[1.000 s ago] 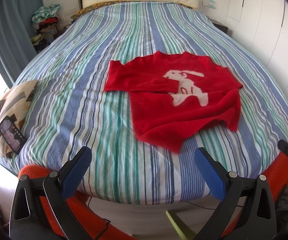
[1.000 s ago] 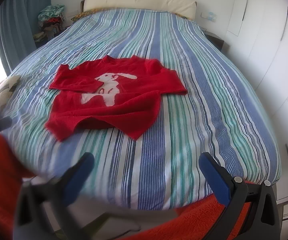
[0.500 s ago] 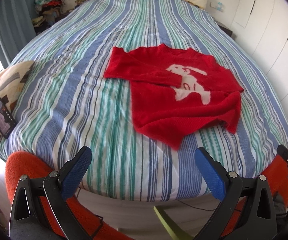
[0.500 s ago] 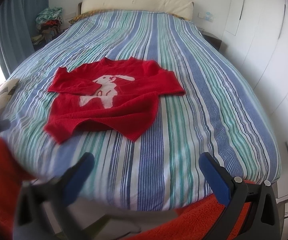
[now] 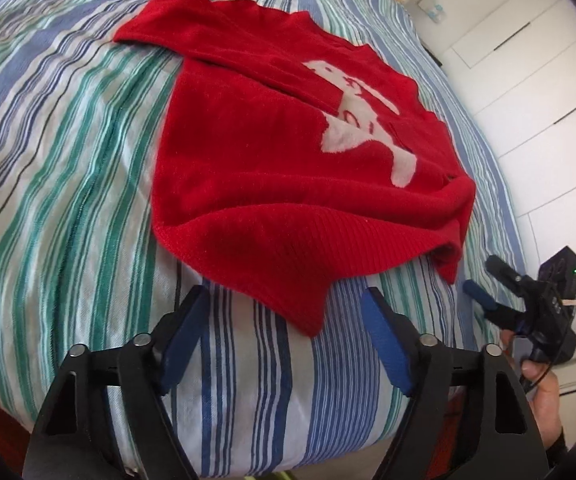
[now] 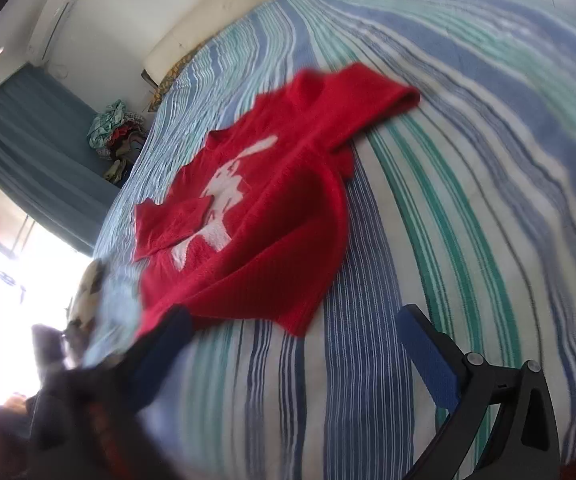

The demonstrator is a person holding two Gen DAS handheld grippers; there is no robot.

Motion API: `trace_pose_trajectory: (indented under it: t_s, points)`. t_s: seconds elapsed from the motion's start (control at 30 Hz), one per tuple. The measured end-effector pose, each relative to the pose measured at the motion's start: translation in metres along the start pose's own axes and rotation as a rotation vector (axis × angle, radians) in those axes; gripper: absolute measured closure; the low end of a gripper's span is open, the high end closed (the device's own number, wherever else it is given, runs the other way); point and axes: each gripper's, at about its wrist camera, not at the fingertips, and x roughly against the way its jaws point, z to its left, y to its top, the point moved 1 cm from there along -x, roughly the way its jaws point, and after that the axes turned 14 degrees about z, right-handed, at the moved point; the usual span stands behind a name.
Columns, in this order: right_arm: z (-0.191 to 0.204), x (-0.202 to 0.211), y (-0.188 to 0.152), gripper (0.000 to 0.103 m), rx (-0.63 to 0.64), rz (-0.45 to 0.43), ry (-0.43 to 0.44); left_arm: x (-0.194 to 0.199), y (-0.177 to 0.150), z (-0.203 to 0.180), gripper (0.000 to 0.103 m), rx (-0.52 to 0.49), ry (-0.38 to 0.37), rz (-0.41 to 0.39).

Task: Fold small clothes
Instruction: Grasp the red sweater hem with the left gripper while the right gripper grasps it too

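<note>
A red sweater (image 5: pixel 272 168) lies rumpled on the striped bed (image 5: pixel 60 168). My left gripper (image 5: pixel 286 312) has just been narrowing, nothing between its fingers; my right gripper (image 6: pixel 296 340) stands wide. I should pinch the hem's corners evenly.

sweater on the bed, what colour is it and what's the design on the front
The sweater is red with a white animal figure on the front, clearest in the left wrist view.
</note>
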Motion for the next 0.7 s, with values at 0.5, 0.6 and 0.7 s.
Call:
trace_pose_trajectory:
  t_s: [0.5,0.6,0.7]
  points:
    - [0.037,0.021,0.005,0.098,0.168,0.159,0.128,0.081,0.001,0.013,0.100,-0.143,-0.067,0.126]
    - [0.044,0.040,-0.009,0.098,0.171,0.264,0.120,0.083,-0.014,0.002,0.100,-0.225,0.005,0.190]
    - [0.041,0.029,-0.025,0.098,0.150,0.358,0.057,0.048,-0.025,0.000,0.100,-0.266,0.125,0.265]
